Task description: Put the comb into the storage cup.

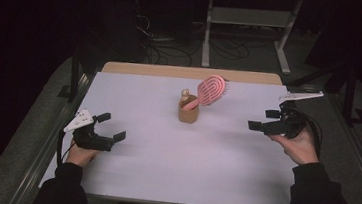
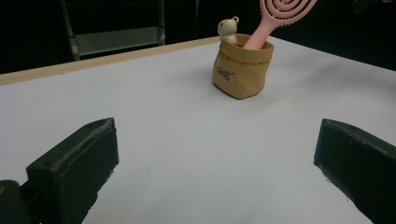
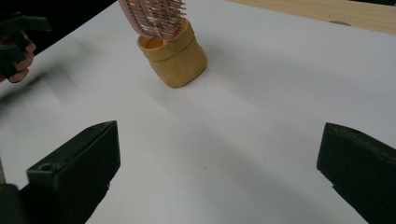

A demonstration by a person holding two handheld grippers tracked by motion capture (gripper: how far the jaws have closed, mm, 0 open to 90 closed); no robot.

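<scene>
**Tan pouch with pink brush, both claws spread and empty**

Tan and crinkled like kraft paper, the pouch (image 1: 188, 113) stands upright near the middle of the white table (image 1: 162, 170) in the high view, a pink oval hairbrush (image 1: 211, 90) leaning out of it toward the right. The left gripper (image 1: 114, 127) and the right gripper (image 1: 262, 119) sit well apart from it on either side, jaws wide, holding nothing.

The left gripper view shows dark printed lettering on the pouch (image 2: 243, 67), too small to read, a small cream bear figure (image 2: 228, 29) at its rolled rim, and the brush handle (image 2: 256, 37) inside. Both black jaws stand spread above bare tabletop.

The right gripper view shows the pouch (image 3: 175, 58) from behind the brush bristles (image 3: 156, 16), jaws spread, touching nothing.
</scene>
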